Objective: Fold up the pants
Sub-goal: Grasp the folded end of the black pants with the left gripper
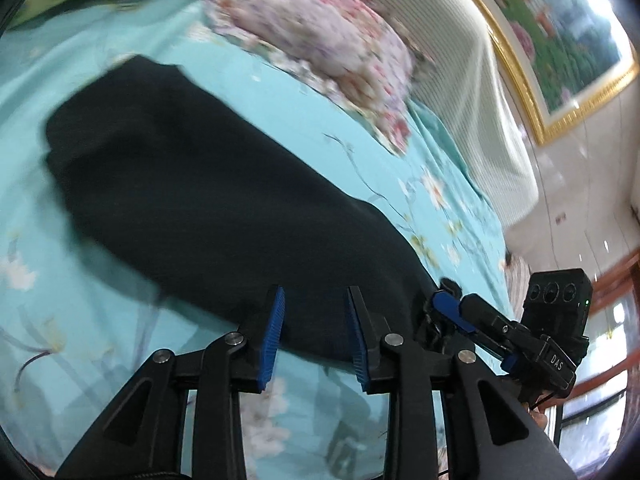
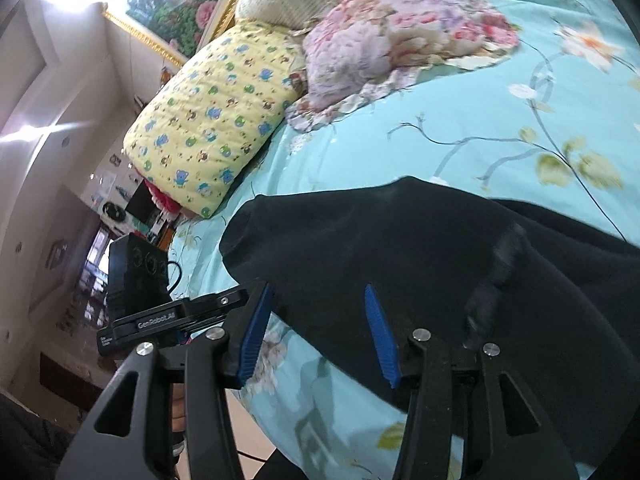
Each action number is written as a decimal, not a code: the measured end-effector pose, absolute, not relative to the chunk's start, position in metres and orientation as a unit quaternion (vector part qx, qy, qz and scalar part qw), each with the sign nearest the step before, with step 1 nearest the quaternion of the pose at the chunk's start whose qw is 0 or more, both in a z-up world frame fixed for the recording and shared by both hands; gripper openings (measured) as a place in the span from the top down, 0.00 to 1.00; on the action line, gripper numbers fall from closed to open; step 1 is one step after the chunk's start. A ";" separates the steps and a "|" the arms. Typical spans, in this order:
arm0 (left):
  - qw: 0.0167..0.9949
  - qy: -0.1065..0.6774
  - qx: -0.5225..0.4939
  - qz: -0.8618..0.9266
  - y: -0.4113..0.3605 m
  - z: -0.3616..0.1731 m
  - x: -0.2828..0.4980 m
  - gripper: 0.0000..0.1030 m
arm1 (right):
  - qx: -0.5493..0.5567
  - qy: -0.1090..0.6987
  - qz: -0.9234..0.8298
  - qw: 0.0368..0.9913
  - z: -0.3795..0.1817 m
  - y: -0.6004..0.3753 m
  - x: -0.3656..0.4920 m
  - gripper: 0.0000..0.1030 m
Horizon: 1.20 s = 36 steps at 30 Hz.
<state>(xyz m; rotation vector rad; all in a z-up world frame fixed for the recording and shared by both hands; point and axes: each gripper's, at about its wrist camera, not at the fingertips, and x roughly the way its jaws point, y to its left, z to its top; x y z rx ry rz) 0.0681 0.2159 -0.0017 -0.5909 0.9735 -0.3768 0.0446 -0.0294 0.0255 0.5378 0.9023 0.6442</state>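
Note:
Black pants (image 1: 192, 184) lie spread on a turquoise floral bed sheet (image 1: 100, 320). In the left wrist view my left gripper (image 1: 316, 308) is open with blue pads, its tips over the near edge of the pants and holding nothing. The right gripper (image 1: 448, 312) shows at that view's right, at the pants' edge. In the right wrist view the pants (image 2: 400, 248) fill the centre and right, with a grey patch (image 2: 500, 276) on them. My right gripper (image 2: 320, 304) is open over the pants' near edge. The left gripper (image 2: 168, 320) shows at that view's left.
A pink floral quilt (image 1: 328, 40) and a yellow patterned pillow (image 2: 208, 120) lie at the head of the bed, against a cream headboard (image 1: 480, 92). A gold-framed painting (image 1: 560, 40) hangs on the wall. The bed's edge (image 2: 256, 408) drops off near the grippers.

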 end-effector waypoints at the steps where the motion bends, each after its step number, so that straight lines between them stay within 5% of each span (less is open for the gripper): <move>1: 0.828 0.455 -0.283 -0.167 0.222 -0.001 0.065 0.69 | 0.247 0.423 0.307 0.816 0.027 -0.024 0.048 0.51; 15: 0.828 0.440 -0.342 -0.067 0.303 -0.014 0.045 0.65 | 0.182 0.432 0.361 0.806 0.041 0.034 0.088 0.47; 36: 0.796 0.459 -0.394 -0.026 0.322 -0.047 0.081 0.58 | 0.045 0.468 0.420 0.776 0.033 0.147 0.193 0.47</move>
